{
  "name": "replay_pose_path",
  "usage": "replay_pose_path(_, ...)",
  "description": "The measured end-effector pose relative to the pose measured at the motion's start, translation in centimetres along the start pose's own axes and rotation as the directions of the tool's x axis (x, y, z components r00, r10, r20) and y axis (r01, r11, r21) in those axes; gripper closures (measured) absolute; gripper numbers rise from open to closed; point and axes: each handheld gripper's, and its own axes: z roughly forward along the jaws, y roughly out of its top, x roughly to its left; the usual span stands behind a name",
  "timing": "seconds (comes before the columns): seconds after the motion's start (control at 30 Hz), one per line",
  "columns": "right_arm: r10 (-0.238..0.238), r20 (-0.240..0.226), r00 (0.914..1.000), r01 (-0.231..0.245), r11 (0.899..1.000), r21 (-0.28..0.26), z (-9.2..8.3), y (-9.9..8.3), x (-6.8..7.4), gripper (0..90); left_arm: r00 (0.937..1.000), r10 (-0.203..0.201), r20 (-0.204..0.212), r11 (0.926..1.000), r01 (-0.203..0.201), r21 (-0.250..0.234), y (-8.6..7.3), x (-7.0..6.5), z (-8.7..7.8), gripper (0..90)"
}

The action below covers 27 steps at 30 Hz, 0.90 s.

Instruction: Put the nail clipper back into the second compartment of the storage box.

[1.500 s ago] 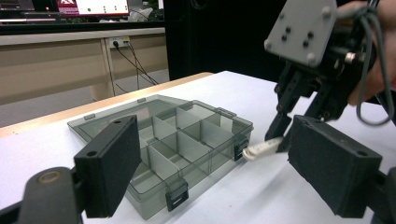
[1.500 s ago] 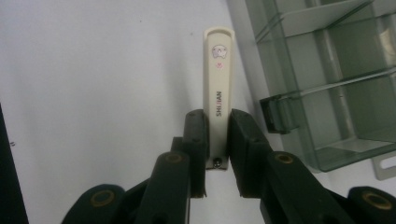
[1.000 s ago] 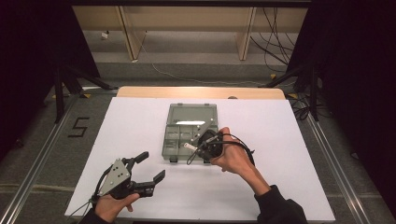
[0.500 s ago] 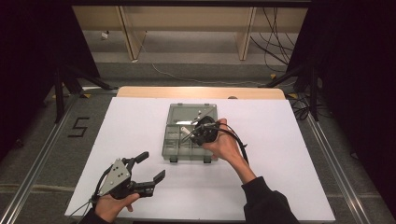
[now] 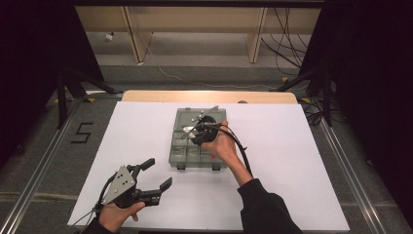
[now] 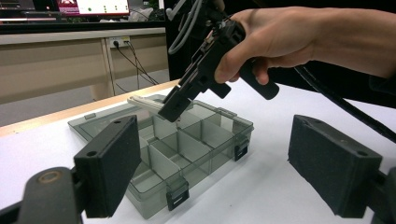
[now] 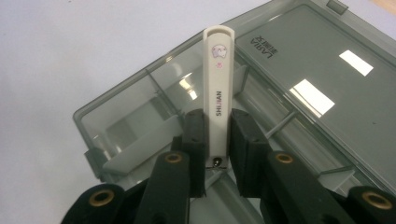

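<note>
Two handheld grippers are over a white, matte-surfaced table [image 5: 146, 122]. At the left, the left gripper [image 5: 155, 173] sits low near the table's front edge, its jaws spread wide with nothing between them; the left gripper view shows its pads [image 6: 112, 168] as flat rectangular blocks of black, finely textured foam. Its top carries a grey three-cornered plate. Toward the centre lies a smoke-grey translucent plastic organiser box [image 5: 181, 155], rectangular, split by thin dividers into compartments, with its lid folded back flat and two black latches on the front wall. Above the box, the right gripper [image 5: 191, 130] is tilted downward in the person's right hand [image 5: 219, 146]. Its jaws are closed on a slim white nail clipper [image 7: 218, 98], a long, rounded-end bar with a smooth glossy face bearing small printed lettering, held over the rear compartments, clear of the box floor.
</note>
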Motion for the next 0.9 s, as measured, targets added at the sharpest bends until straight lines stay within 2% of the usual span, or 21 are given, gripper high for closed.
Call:
replay_pose_path(0.13, 0.032, 0.020, 0.9993, -0.032, 0.999, 0.009, 0.6, 0.1, -0.1, 77.4, 1.0000, 0.000, 0.001, 1.0000, 0.000, 0.000, 0.0, 0.0, 0.0, 16.7)
replay_pose_path(0.37, 0.054, 0.027, 0.9982, -0.054, 0.999, 0.003, 1.1, 0.1, -0.3, 77.4, 1.0000, -0.002, 0.002, 1.0000, 0.002, 0.000, 0.0, 0.0, 0.0, 16.7)
replay_pose_path(0.43, 0.059, 0.030, 0.9978, -0.059, 0.998, 0.007, 1.2, 0.1, -0.5, 77.4, 0.9999, 0.014, 0.003, 0.9999, -0.014, 0.000, 0.0, 0.1, 0.0, 16.7)
replay_pose_path(0.67, 0.056, 0.024, 0.9981, -0.056, 0.998, 0.020, 1.7, 0.0, -0.3, 77.3, 1.0000, 0.001, 0.001, 1.0000, -0.001, -0.001, 0.0, 0.0, 0.0, 16.7)
replay_pose_path(0.9, 0.063, 0.026, 0.9977, -0.063, 0.997, 0.037, 2.1, 0.0, -0.4, 77.3, 0.9999, 0.012, 0.001, 0.9999, -0.012, 0.000, 0.1, 0.1, -0.1, 16.7)
